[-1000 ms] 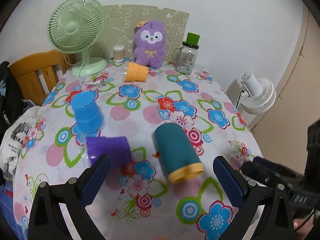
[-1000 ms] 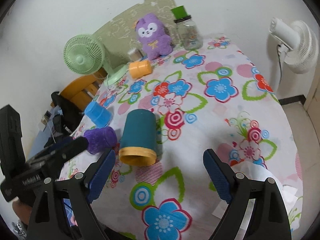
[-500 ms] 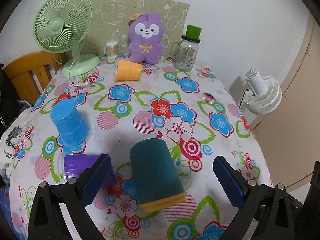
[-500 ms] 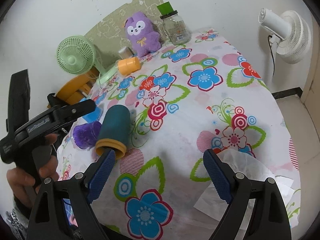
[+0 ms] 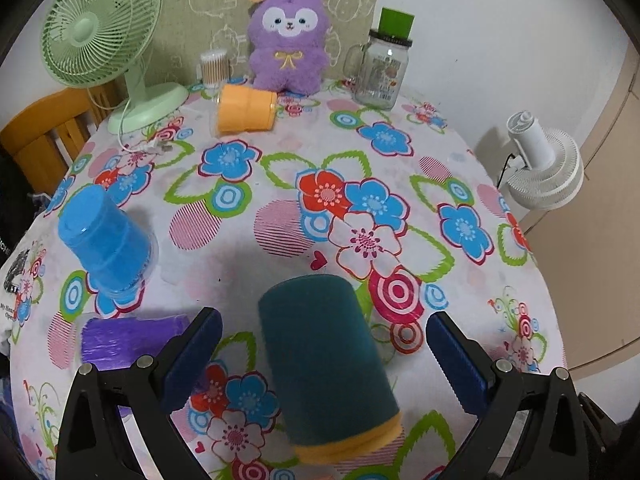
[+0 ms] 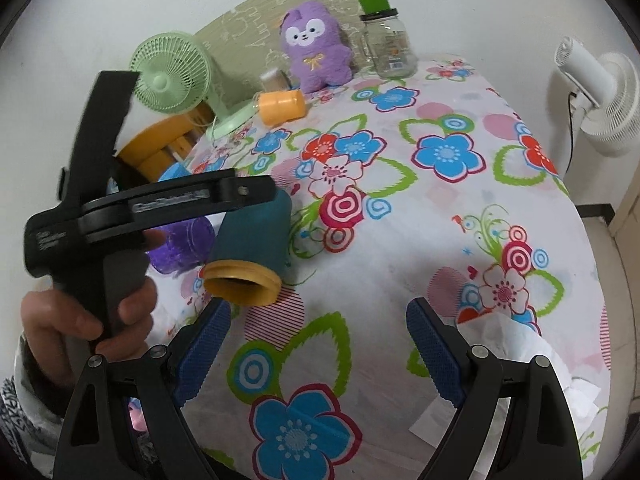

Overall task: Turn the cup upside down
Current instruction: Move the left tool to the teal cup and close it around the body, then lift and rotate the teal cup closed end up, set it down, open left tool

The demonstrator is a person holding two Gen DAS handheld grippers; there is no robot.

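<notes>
A dark teal cup with a yellow rim lies on its side on the flowered tablecloth, mouth toward me. My left gripper is open, its blue pads on either side of the cup without touching it. In the right wrist view the same cup lies at the left, with the left gripper's black body and hand over it. My right gripper is open and empty above the cloth, to the right of the cup's mouth.
A purple cup lies on its side beside the teal one. A blue cup stands upside down, an orange cup lies at the back. Green fan, plush toy, glass jar, white tissue at the near right edge.
My left gripper has moved forward and lower, so the teal cup now sits between its open pads. The right gripper has pulled back a little; the left gripper looms larger in its view.
</notes>
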